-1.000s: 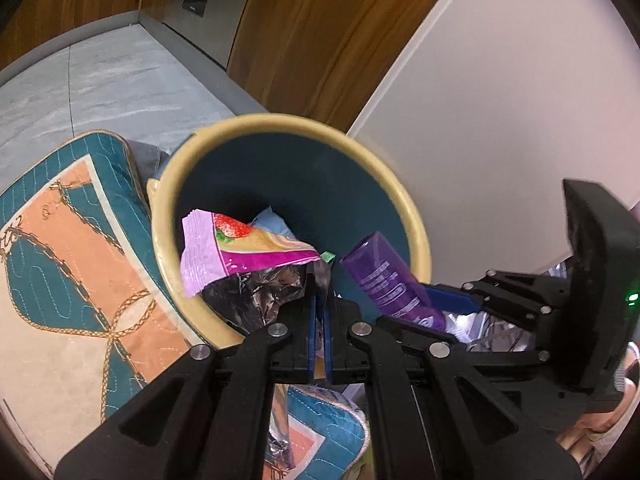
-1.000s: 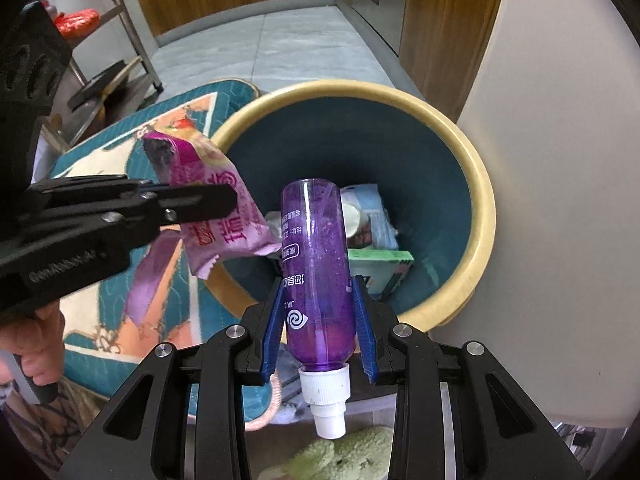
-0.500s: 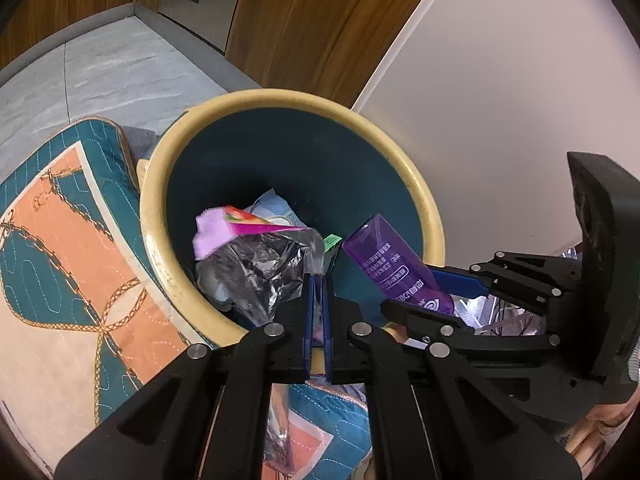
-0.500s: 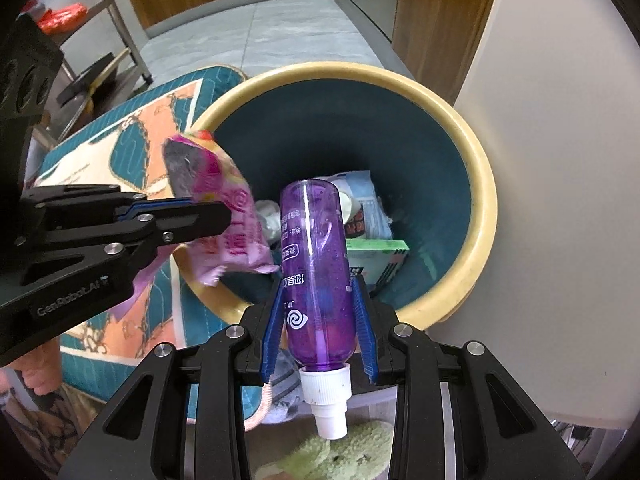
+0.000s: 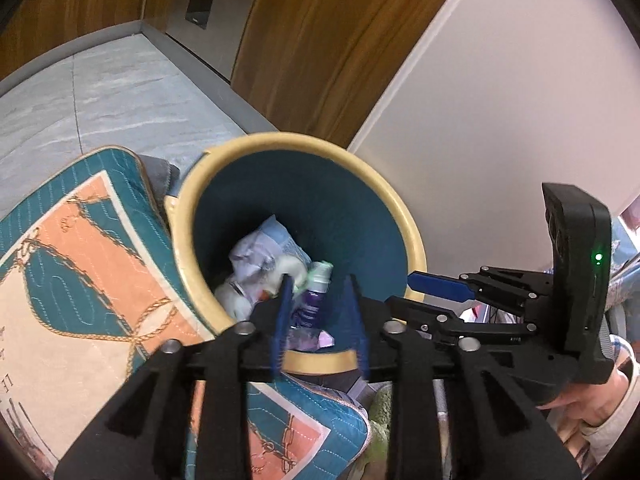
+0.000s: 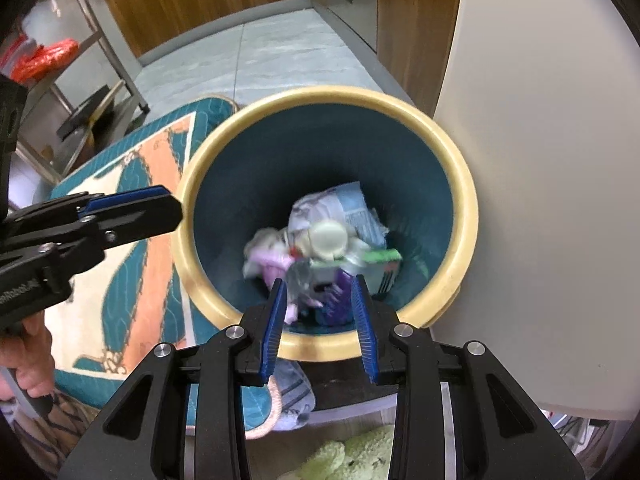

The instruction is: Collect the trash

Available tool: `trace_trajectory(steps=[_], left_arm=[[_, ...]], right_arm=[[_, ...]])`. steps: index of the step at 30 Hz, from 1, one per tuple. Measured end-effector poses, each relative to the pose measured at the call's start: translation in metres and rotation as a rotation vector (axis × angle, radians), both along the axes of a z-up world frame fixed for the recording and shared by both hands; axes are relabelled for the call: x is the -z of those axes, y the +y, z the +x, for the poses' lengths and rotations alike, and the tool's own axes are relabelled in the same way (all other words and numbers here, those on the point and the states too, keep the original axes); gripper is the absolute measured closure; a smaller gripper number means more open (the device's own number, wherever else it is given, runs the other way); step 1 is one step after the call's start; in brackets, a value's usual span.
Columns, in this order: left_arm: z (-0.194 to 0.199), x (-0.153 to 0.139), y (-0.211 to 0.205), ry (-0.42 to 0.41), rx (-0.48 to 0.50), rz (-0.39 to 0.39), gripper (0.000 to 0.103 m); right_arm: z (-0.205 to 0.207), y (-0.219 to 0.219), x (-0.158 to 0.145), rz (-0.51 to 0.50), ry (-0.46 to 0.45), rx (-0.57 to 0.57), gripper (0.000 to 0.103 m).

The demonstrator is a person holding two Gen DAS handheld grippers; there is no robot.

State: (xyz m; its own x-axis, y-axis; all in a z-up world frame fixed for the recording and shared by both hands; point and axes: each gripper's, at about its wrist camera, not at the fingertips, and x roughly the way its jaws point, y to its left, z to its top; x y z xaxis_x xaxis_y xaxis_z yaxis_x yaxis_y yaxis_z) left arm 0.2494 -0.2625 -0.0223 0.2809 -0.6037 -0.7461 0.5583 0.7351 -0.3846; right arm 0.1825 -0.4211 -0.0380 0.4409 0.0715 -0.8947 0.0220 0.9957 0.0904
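A round bin (image 5: 304, 140) with a cream rim (image 6: 328, 94) and teal inside stands on the floor under both grippers. My left gripper (image 5: 319, 284) hangs over its near rim, its jaws opening with nothing between them. My right gripper (image 6: 319, 284) is open and empty above the bin too. The purple bottle (image 6: 338, 304) lies blurred down in the bin, cap end (image 5: 320, 276) up. The pink and silver wrapper (image 6: 272, 262) sits among crumpled paper and a green-edged box there. From each wrist view the other gripper shows at the side (image 6: 136, 200) (image 5: 440, 286).
A quilted teal and orange mat (image 5: 80, 260) lies left of the bin. A white panel (image 5: 500, 120) stands right behind it, wooden cabinets beyond. A metal rack (image 6: 80, 80) is at far left. A green fuzzy cloth (image 6: 352, 456) lies below. A hand (image 6: 28, 360) grips the left handle.
The left jaws opened and the pink wrapper dropped into the bin. The purple bottle left the right gripper's pads and fell into the bin as well. The left hand drew back a little.
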Motion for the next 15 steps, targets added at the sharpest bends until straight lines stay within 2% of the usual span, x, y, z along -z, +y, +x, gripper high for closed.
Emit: trace_trajectory(steps=[4,5,7,9,10,12,13,14,15], left_arm=[[-0.006,-0.013,0.01,-0.045,-0.031,-0.005,0.051],[-0.008,-0.016,0.012,-0.061,-0.038,-0.007,0.042],[-0.014,-0.025,0.016,-0.097,-0.052,-0.005,0.033],[-0.017,-0.031,0.016,-0.123,-0.064,0.003,0.018],[-0.021,-0.036,0.019,-0.149,-0.077,0.007,0.016],[-0.024,-0.043,0.022,-0.174,-0.088,0.011,0.011],[-0.027,-0.047,0.025,-0.19,-0.1,0.018,0.009],[-0.029,-0.051,0.027,-0.202,-0.107,0.02,0.008],[-0.031,-0.054,0.029,-0.213,-0.113,0.022,0.006]], right_arm=[[-0.004,-0.003,-0.009,0.01,-0.027,0.012,0.064],[-0.005,-0.003,-0.012,0.014,-0.036,0.017,0.063],[-0.009,-0.006,-0.017,0.023,-0.05,0.023,0.063],[-0.013,-0.009,-0.024,0.033,-0.069,0.034,0.062],[-0.015,-0.01,-0.026,0.036,-0.075,0.04,0.06],[-0.02,-0.013,-0.032,0.049,-0.091,0.056,0.051],[-0.024,-0.015,-0.035,0.059,-0.104,0.069,0.035],[-0.029,-0.016,-0.039,0.068,-0.126,0.08,0.029],[-0.032,-0.016,-0.042,0.075,-0.14,0.08,0.029]])
